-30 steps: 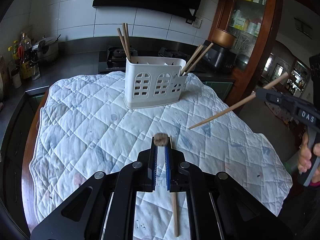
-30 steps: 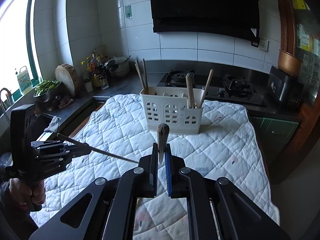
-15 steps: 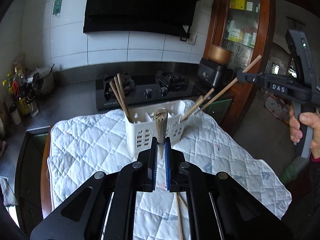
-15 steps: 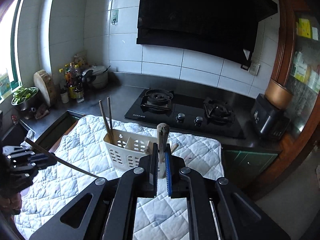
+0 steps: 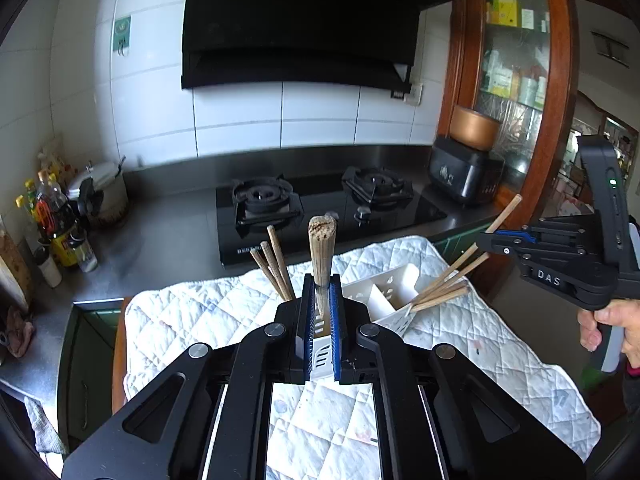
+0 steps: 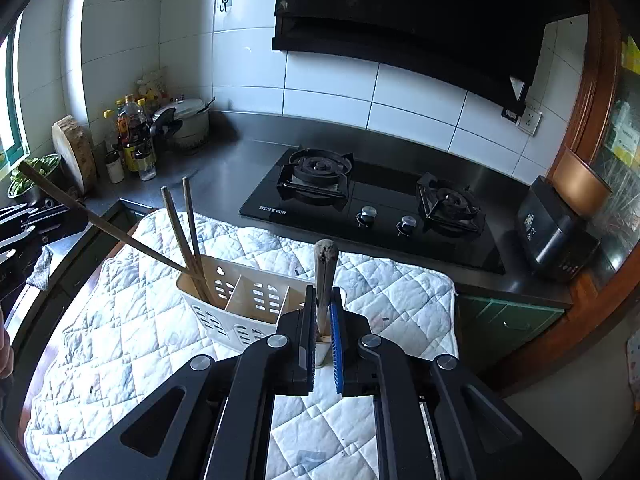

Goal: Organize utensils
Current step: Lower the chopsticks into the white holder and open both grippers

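A chopstick (image 5: 322, 254) was held clamped between the nearly closed fingers (image 5: 307, 322) of the left gripper (image 5: 321, 320), its blunt end pointing up toward the camera. The right gripper (image 6: 322, 332) was likewise closed on a second chopstick (image 6: 325, 276), pinched between its blue-lined fingers (image 6: 337, 340).

Since a second ago, both grippers had been raised from low over the quilted cloth (image 5: 472, 344) and brought above the white utensil holder (image 6: 244, 308), so that the holder was looked down into rather than seen from the side. In the right view, the left chopstick's tip was seen reaching down into the end compartment where two other chopsticks (image 6: 182, 226) already stood. In the left view, the right chopstick was seen slanting down among the sticks at the holder's opposite end; whether either tip had touched bottom could not be told.

From this it was judged that both chopsticks were at the point of insertion and only release remained. A further stick was possibly left on the cloth, but it was hidden behind the gripper bodies.

The holder stood on the cloth over the bench, near the stove (image 6: 360, 200).
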A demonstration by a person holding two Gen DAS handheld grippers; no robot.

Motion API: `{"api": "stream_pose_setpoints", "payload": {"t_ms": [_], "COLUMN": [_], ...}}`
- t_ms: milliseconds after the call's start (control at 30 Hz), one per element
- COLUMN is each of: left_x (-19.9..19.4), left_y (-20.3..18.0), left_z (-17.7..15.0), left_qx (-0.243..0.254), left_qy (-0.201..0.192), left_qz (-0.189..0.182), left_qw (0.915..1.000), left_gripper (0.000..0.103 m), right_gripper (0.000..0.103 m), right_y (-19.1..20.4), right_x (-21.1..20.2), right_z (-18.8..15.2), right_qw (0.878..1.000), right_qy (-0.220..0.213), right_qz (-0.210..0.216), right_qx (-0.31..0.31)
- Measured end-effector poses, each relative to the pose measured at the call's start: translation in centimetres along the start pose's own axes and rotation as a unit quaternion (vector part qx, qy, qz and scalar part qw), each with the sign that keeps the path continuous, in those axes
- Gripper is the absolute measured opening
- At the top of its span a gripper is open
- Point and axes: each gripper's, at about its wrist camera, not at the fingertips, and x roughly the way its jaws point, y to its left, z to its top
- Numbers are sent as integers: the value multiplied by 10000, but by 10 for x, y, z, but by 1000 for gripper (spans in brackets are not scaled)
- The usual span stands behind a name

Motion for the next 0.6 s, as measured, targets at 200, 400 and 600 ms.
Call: {"api": "stream_pose_setpoints", "payload": {"t_ms": [200,400,600], "left_x": [42,67,73], "left_y": [14,23,21], "left_z": [3,-3,-6], "left_qx": [-203,-393,-419], "left_qy": [476,731,713], "left_qz": [22,-28,-14], "left_qw": [9987,9965,9966], "left_gripper": [6,6,9], "right_gripper": [7,7,12], "right_y": [0,-1,-3], "right_x": [21,36,30], "right_z": [-2,-3,-2], "right_qw": [9998,9996,9999], "right_qy": [197,266,121], "right_qz": [36,18,13], "right_qx": [30,70,93]}}
